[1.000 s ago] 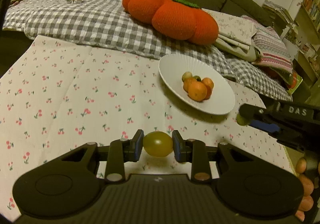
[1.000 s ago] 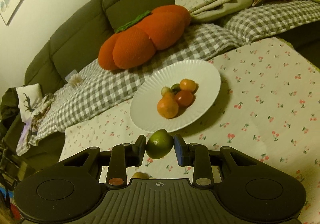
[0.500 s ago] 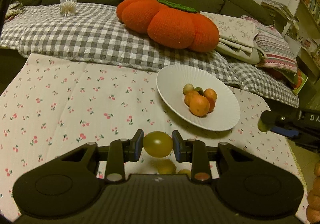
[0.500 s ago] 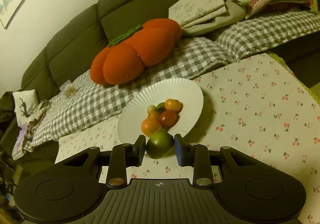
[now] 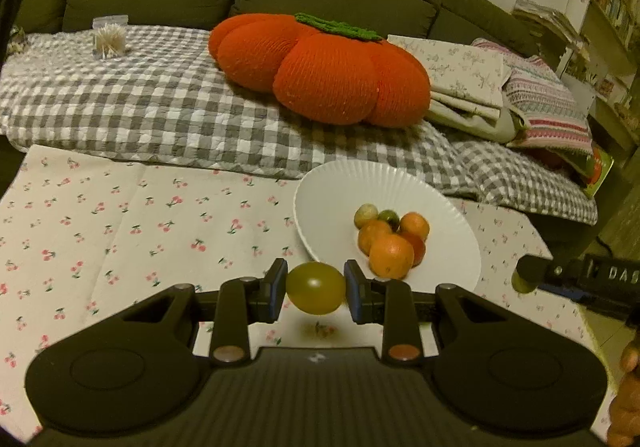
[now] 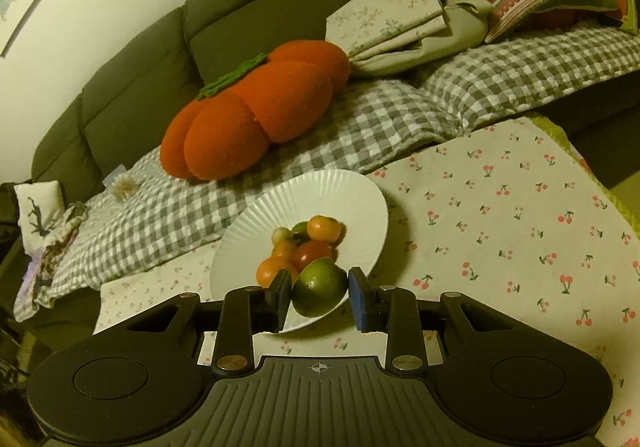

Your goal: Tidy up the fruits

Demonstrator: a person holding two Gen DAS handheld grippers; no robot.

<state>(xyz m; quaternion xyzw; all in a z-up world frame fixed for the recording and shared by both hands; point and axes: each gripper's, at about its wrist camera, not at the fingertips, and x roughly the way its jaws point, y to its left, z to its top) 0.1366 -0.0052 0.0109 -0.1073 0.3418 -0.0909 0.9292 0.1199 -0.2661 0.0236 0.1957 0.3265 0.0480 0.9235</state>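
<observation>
Tongs first, since they sit nearest: the left tongs [image 5: 315,289] are closed onto a yellow-green fruit [image 5: 315,288], smooth and oval, both pads pressed against its sides, held above the cherry-print cloth [image 5: 120,231] just short of the near rim of the white plate [image 5: 320,203]. The right tongs [image 6: 319,289] carry a lime [image 6: 319,287]; their left pad touches it, but a sliver of gap seems to show beside the right pad, so I cannot tell whether that grip is firm or already loosening. The lime hangs over the plate's near edge, right beside the pile.

On the plate [image 6: 360,203] lie oranges [image 6: 326,228], a red fruit [image 6: 314,252] and two small greenish ones, heaped off-centre. I judge both tongs are bringing fruit to join them.

Risk lies in the shapes: both fruits are round and slick, and the plate is shallow with the heap crowding one side. Dropped from any height, the lime could knock an orange loose or roll off the rim onto the desk. The two tongs also converge on one small area and could bump each other.

Beyond, a pumpkin cushion [image 5: 320,67] rests on a checked blanket [image 5: 140,107] over the sofa.

Only a black end of the right tongs shows at the left camera's edge. The small greenish fruits are too small to name, and the plate's nearest rim is hidden behind the tongs.
</observation>
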